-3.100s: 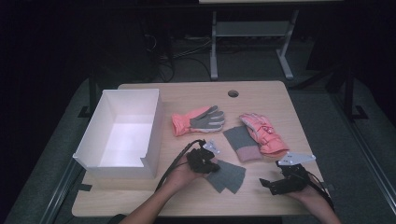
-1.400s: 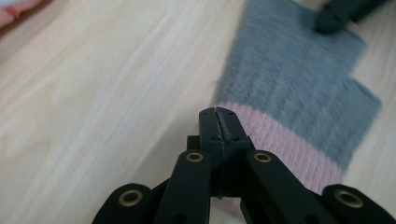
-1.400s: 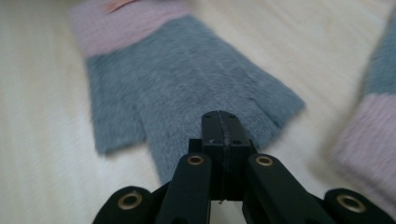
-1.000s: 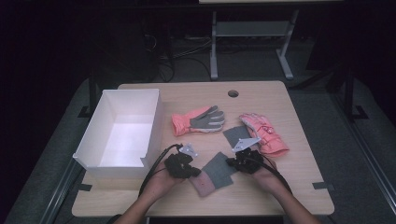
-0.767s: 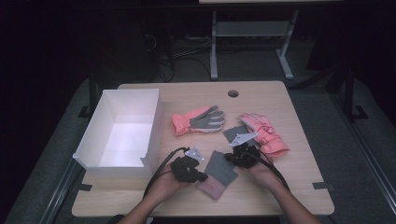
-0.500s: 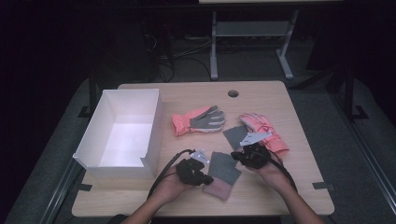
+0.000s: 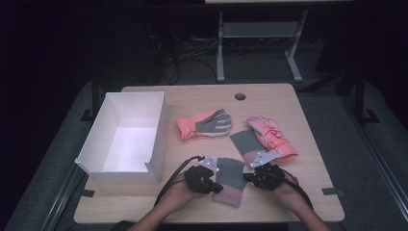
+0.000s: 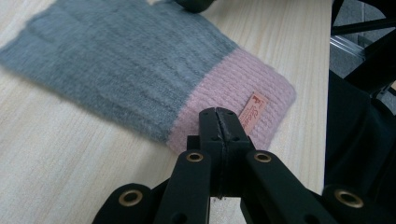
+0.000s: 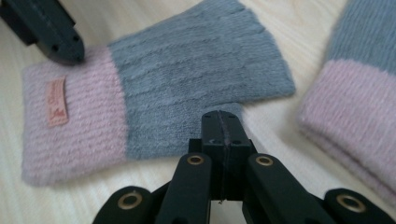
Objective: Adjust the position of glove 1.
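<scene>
Near table edge, centre: grey-and-pink knit mitten (image 7: 230,180) lies flat, pink cuff toward the person. Left gripper (image 8: 218,122) at the mitten's left side, jaws pressed together, tips at the cuff edge beside the small label (image 8: 254,107); no fabric seen between them. Right gripper (image 9: 221,123) at the mitten's right side, jaws together, tips at the grey edge. Second knit mitten (image 7: 244,144) just beyond, to the right. White box (image 7: 155,135) at far left. Two coral ski gloves (image 7: 202,124) farther back.

overhead forward-down, two close views, shared mitten (image 7: 230,179)
</scene>
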Demonstrator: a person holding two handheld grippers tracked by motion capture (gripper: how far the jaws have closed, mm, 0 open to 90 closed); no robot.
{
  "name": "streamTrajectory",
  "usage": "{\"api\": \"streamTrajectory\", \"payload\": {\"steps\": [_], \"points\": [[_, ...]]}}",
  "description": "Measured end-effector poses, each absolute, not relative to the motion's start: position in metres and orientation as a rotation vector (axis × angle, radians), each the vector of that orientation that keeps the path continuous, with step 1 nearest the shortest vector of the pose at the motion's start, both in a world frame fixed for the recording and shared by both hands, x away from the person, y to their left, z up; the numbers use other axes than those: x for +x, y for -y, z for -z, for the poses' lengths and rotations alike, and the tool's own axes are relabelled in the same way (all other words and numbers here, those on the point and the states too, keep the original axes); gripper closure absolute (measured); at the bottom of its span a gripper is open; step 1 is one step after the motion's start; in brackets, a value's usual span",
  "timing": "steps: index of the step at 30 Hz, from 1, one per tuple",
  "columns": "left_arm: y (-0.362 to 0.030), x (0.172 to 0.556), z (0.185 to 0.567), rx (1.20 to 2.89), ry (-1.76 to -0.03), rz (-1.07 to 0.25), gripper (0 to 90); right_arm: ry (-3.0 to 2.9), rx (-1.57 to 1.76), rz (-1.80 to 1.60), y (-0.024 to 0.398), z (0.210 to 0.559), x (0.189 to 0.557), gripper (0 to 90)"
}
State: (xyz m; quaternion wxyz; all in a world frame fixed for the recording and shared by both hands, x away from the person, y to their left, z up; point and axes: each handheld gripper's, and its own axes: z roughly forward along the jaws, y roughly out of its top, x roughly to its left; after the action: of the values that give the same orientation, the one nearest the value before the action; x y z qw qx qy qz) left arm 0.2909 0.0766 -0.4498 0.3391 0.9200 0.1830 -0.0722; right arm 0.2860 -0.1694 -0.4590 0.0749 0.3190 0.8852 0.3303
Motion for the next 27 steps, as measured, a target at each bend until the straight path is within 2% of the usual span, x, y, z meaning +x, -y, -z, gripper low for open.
{"api": "streamTrajectory", "payload": {"steps": [22, 27], "points": [[-0.058, 0.308, 0.454, 2.361, -0.443, 0.177, 89.8, -2.593, 0.974, -0.927, 0.135, 0.459, 0.342, 90.0], [-0.06, 0.309, 0.454, 2.349, -0.438, 0.175, 89.8, -2.585, 0.97, -0.957, 0.137, 0.457, 0.344, 89.9]]}}
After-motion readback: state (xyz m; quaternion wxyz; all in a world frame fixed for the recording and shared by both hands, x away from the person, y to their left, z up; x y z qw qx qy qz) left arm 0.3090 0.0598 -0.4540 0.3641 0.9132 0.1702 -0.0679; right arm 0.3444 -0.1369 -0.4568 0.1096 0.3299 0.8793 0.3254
